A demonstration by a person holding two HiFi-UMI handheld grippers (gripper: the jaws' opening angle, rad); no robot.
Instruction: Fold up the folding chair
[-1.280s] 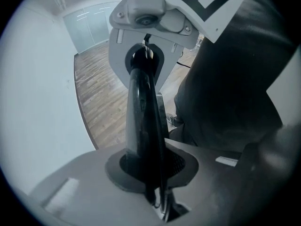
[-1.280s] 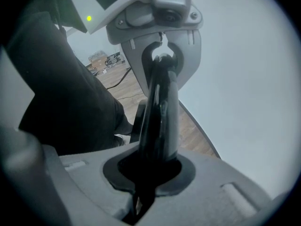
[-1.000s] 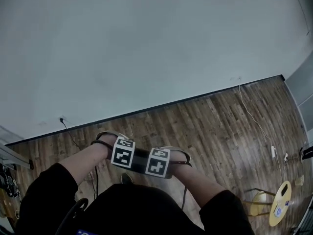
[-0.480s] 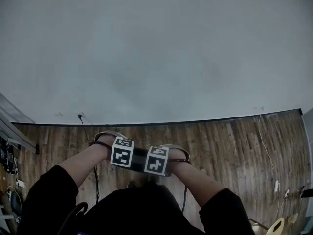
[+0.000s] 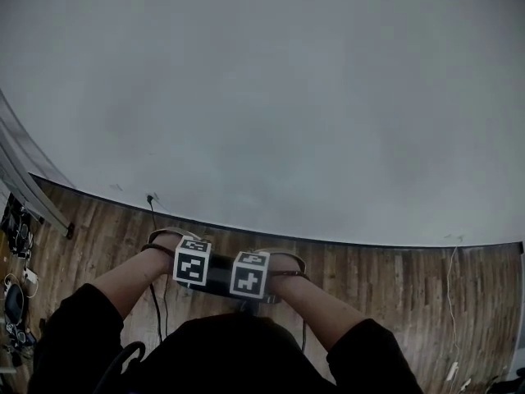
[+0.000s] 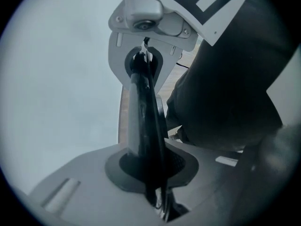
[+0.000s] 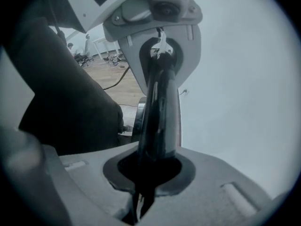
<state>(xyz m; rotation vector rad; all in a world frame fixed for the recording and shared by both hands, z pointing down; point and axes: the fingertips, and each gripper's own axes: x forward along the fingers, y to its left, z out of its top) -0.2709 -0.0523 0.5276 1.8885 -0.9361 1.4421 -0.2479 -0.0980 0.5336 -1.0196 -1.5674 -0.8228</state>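
Observation:
A short black tube of the folding chair point(image 5: 220, 274) runs between my two grippers, close in front of the person's dark torso; the rest of the chair is hidden below it. My left gripper point(image 5: 195, 281) is shut on one end of the tube point(image 6: 143, 121). My right gripper point(image 5: 248, 286) is shut on the other end point(image 7: 160, 117). Both point steeply down, their marker cubes almost touching. In the left gripper view the left gripper's jaws point(image 6: 157, 192) clamp the tube and the right gripper point(image 6: 146, 36) faces them. The right gripper view mirrors this, with its jaws point(image 7: 143, 182) on the tube.
A pale wall point(image 5: 271, 97) fills most of the head view and meets a wooden floor point(image 5: 385, 277) at a dark baseboard. A cable hangs from a wall socket point(image 5: 150, 199). Dark equipment and a grey rail point(image 5: 16, 228) sit at the far left.
The head view has swung round: the wall now fills more of it, and the yellow round table at the right has gone out of view. Both grippers kept their hold and shifted slightly left.

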